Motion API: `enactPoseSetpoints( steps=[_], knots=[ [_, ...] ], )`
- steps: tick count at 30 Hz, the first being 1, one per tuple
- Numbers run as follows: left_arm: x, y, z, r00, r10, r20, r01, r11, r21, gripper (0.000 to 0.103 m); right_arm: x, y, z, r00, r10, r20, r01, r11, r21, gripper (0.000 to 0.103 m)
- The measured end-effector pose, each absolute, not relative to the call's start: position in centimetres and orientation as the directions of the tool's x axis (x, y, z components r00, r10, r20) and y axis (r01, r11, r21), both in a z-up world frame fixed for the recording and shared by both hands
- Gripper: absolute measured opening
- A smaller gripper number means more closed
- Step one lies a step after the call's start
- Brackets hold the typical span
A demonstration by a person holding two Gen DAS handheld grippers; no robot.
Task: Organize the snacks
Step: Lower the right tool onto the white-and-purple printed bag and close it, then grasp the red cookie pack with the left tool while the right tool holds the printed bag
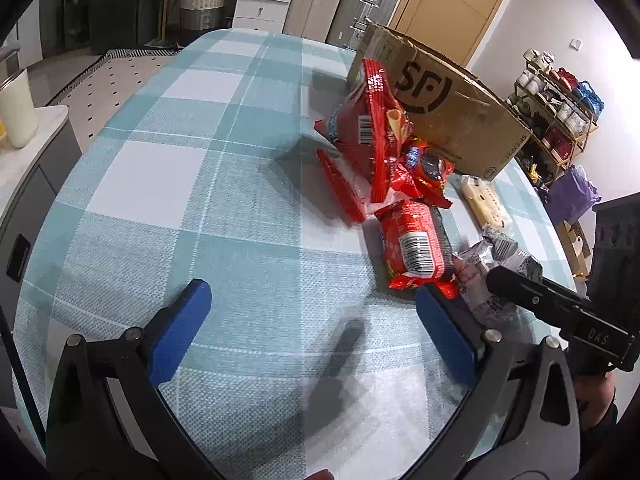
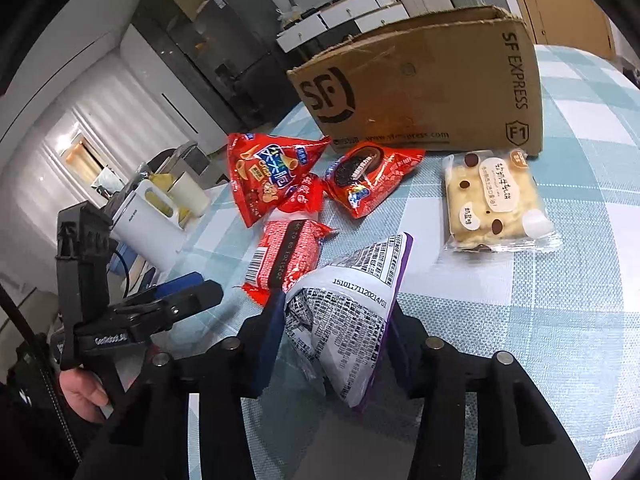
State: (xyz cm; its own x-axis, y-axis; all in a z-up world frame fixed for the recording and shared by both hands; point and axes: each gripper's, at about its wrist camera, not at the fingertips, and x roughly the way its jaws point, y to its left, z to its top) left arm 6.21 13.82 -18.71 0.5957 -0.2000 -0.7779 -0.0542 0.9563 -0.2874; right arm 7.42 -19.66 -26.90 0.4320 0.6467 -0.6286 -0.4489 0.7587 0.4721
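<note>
In the right wrist view our right tongs [image 2: 336,344] sit at the lower centre of the frame, clamped on a white-and-purple snack bag [image 2: 352,312] covered in fine black print; both pads press its sides. Above it, toward the middle of the frame, the other snacks lie on the checked desk [image 2: 560,280]: a red bar pack with a barcode [image 2: 288,260] just beside the held bag, a red triangular crisp bag [image 2: 264,172], a red Oreo pack [image 2: 368,180], and to the right a clear-wrapped cream cake [image 2: 496,204], apart from the rest. Behind them all stands the SF Express cardboard box [image 2: 432,92], with the Oreo pack and the cake close to its front wall.

In the left wrist view our left tongs [image 1: 312,316] hang over bare desk cloth at the bottom of the frame, blue pads [image 1: 180,328] wide apart, nothing between them. The right pad lies near the red bar pack. At the lower left of the right wrist view, a hand [image 2: 86,394] grips the left tool's handle.
</note>
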Motion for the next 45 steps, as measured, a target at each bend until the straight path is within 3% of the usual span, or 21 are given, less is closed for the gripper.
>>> enactPoseSetpoints(
  steps=[34, 45],
  knots=[
    [10.7, 7.0, -17.0, 0.560, -0.153, -0.814, 0.009, 0.984, -0.178, 0.102, 4.3, -28.3, -24.7, 0.544, 0.646, -0.535, -0.427, 0.762, 0.487, 0.045],
    [13.1, 5.5, -18.1, 0.534, -0.082, -0.842, -0.013, 0.994, -0.105, 0.101, 3.7, -29.9, -24.3, 0.557, 0.658, -0.507, -0.415, 0.749, 0.517, 0.045]
  ],
)
